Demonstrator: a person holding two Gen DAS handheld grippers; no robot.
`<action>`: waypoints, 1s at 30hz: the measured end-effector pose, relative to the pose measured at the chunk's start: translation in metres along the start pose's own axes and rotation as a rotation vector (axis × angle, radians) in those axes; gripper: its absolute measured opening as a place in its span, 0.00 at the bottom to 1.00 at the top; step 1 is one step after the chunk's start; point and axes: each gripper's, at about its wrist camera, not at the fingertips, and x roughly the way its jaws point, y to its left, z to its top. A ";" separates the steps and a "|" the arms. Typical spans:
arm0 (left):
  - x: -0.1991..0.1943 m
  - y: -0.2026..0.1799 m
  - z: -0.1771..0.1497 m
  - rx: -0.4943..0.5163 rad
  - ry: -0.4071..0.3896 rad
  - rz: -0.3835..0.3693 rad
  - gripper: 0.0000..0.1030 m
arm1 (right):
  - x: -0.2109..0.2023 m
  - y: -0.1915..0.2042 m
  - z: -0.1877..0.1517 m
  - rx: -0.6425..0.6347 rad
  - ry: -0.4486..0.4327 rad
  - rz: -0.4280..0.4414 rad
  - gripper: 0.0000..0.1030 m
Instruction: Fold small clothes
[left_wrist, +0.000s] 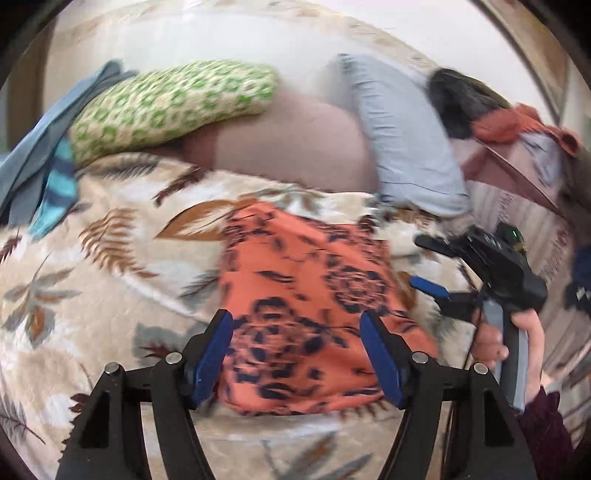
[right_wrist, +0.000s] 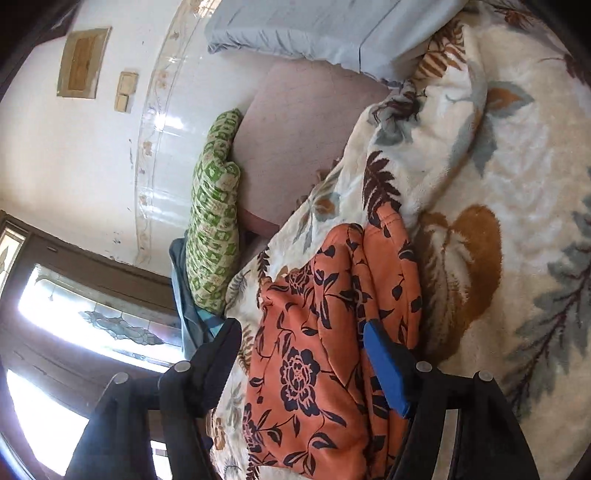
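An orange garment with a dark floral print (left_wrist: 306, 295) lies folded on a cream blanket with a leaf pattern (left_wrist: 110, 266). My left gripper (left_wrist: 297, 325) is open just above its near edge, holding nothing. My right gripper (left_wrist: 432, 266) shows at the right in the left wrist view, held by a hand beside the garment. In the right wrist view the garment (right_wrist: 317, 350) lies between the spread fingers of the right gripper (right_wrist: 303, 332), which is open and empty. The leaf blanket (right_wrist: 498, 184) fills the right side of that view.
A green-patterned pillow (left_wrist: 173, 107) and a pale blue pillow (left_wrist: 402, 136) lie at the far side on a mauve sheet (left_wrist: 295, 147). Blue and striped clothes (left_wrist: 48, 166) sit at the left; dark and rust clothes (left_wrist: 487, 114) at the far right. A wall and window (right_wrist: 74, 295) are near.
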 end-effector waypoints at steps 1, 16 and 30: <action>0.005 0.010 0.003 -0.029 0.012 0.024 0.70 | 0.006 -0.007 -0.001 0.021 0.003 -0.025 0.70; 0.044 0.013 -0.004 -0.025 0.115 0.022 0.70 | 0.048 0.025 -0.014 -0.128 0.111 -0.161 0.27; 0.088 -0.014 -0.012 0.070 0.231 0.068 0.70 | 0.016 -0.036 0.003 0.038 0.145 -0.290 0.24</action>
